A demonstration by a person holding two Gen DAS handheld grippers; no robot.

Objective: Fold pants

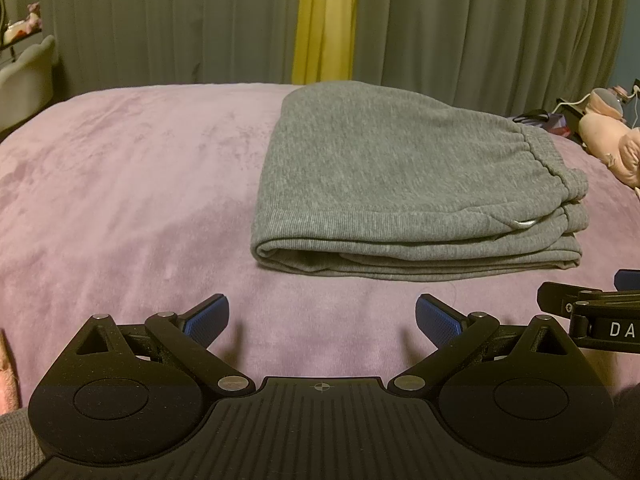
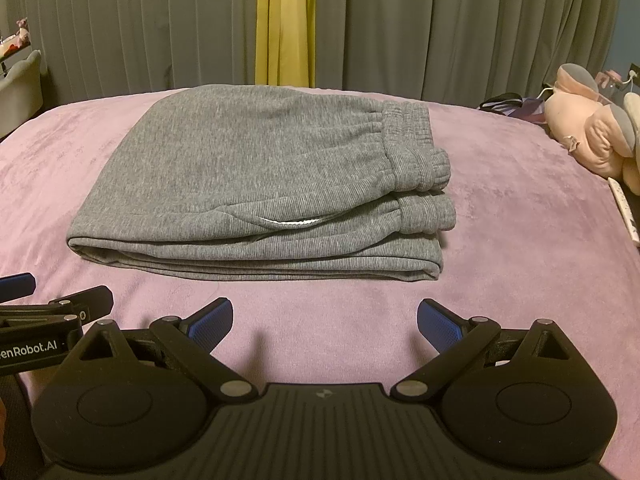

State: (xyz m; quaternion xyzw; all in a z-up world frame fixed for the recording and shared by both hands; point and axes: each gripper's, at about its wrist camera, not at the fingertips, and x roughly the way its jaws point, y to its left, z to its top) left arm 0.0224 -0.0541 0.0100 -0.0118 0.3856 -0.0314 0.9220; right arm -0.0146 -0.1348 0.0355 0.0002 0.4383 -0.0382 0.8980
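Grey sweatpants (image 1: 400, 184) lie folded into a compact stack on the pink-purple bed cover (image 1: 120, 184), elastic waistband at the right end. They also show in the right wrist view (image 2: 256, 176). My left gripper (image 1: 322, 318) is open and empty, held just short of the stack's near edge, left of its middle. My right gripper (image 2: 325, 320) is open and empty, just short of the near edge, touching nothing. Each gripper shows at the side of the other's view.
Pink plush toys (image 2: 592, 128) and dark small items (image 2: 512, 106) lie at the bed's right edge. Grey curtains with a yellow strip (image 2: 284, 20) hang behind the bed. A pale chair (image 1: 24, 76) stands at the far left.
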